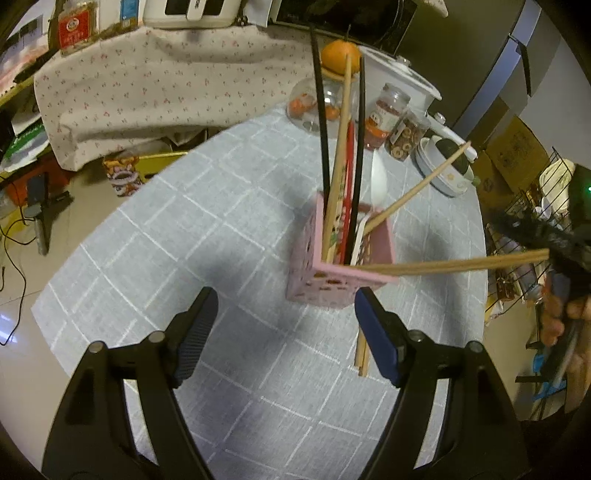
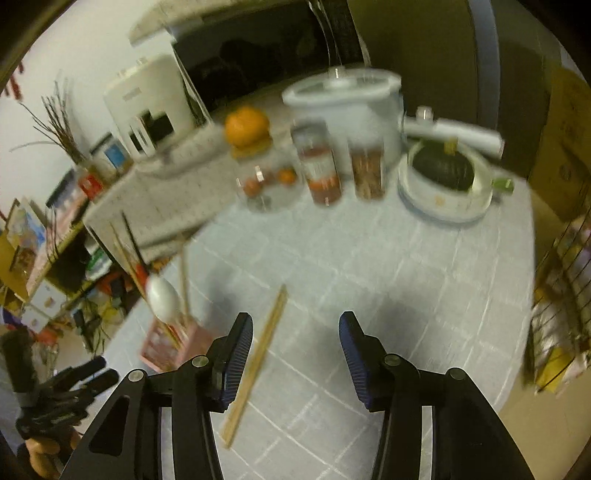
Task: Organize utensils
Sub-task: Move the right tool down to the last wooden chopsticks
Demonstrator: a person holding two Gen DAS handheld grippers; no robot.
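Item: pair of pale wooden chopsticks [image 2: 255,363], flat on the grey checked tablecloth [image 2: 388,280], near edge, beside the pink perforated utensil holder [image 1: 334,266]. Long axis runs away from me. My right gripper [image 2: 295,354]: nearer, jaws apart, empty, chopsticks under left pad. My left gripper [image 1: 284,332]: wide, empty.

No legible text: red jar label [image 1: 74,29] and cardboard box [image 1: 517,155] print too blurred.

A round table [image 1: 229,236] covered in a grey grid-pattern cloth fills the centre. At 11 o'clock a floral cloth [image 1: 155,85] drapes over furniture. Beige floor tiles [image 1: 14,280] with trailing black cables [image 1: 18,266] lie at 9 o'clock. Cardboard boxes [image 1: 517,155] and a wire rack [image 1: 535,221] stand at 3 o'clock.
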